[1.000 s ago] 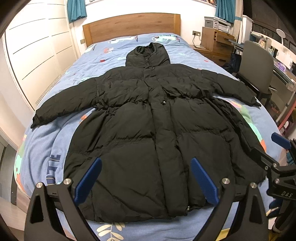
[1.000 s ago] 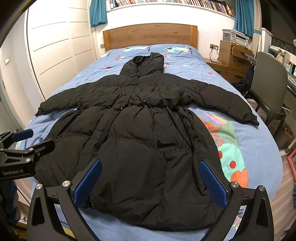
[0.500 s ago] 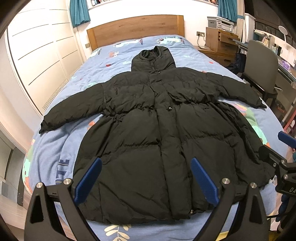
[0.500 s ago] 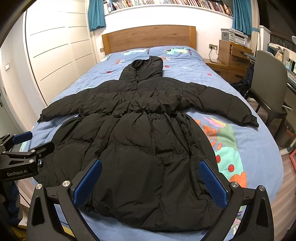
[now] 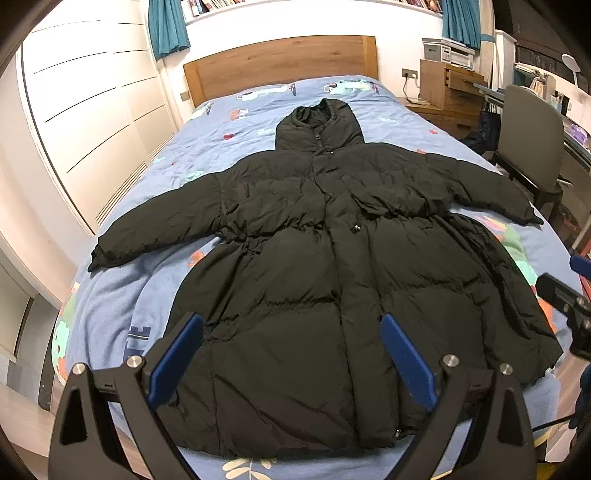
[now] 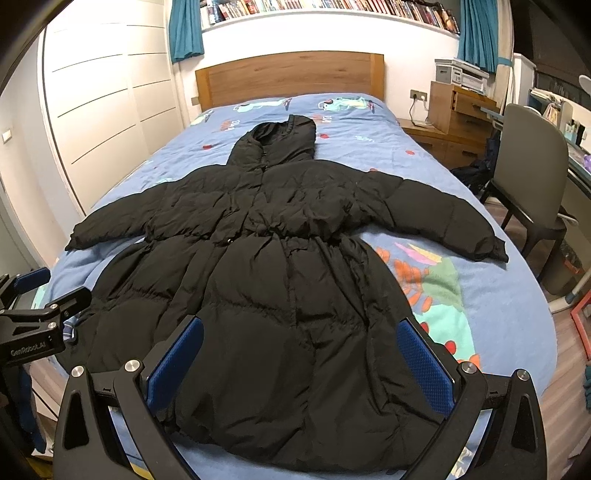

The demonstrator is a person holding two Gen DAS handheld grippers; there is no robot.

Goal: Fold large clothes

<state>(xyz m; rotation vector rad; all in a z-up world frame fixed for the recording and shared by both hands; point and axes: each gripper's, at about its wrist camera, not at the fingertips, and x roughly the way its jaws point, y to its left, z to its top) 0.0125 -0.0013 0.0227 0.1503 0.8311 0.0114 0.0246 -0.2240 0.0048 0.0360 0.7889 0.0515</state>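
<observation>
A long black hooded puffer coat (image 5: 325, 258) (image 6: 291, 266) lies flat and face up on the blue patterned bed, both sleeves spread out, hood toward the headboard, hem toward me. My left gripper (image 5: 290, 354) hovers open above the hem near the foot of the bed, its blue pads wide apart and holding nothing. My right gripper (image 6: 299, 354) is open too, over the hem's right half, nothing in it. Each gripper shows at the edge of the other's view: the right gripper (image 5: 569, 299) and the left gripper (image 6: 33, 314).
The bed (image 5: 258, 110) has a wooden headboard (image 6: 291, 77). White wardrobe doors (image 5: 85, 122) run along the left. A wooden nightstand (image 6: 458, 114), a grey chair (image 6: 532, 173) and a desk stand at the right. A bookshelf (image 6: 332, 5) hangs above the headboard.
Both grippers have drawn back and risen a little, so the coat sits further off and more of the room shows. The coat has not moved and both grippers stay open.
</observation>
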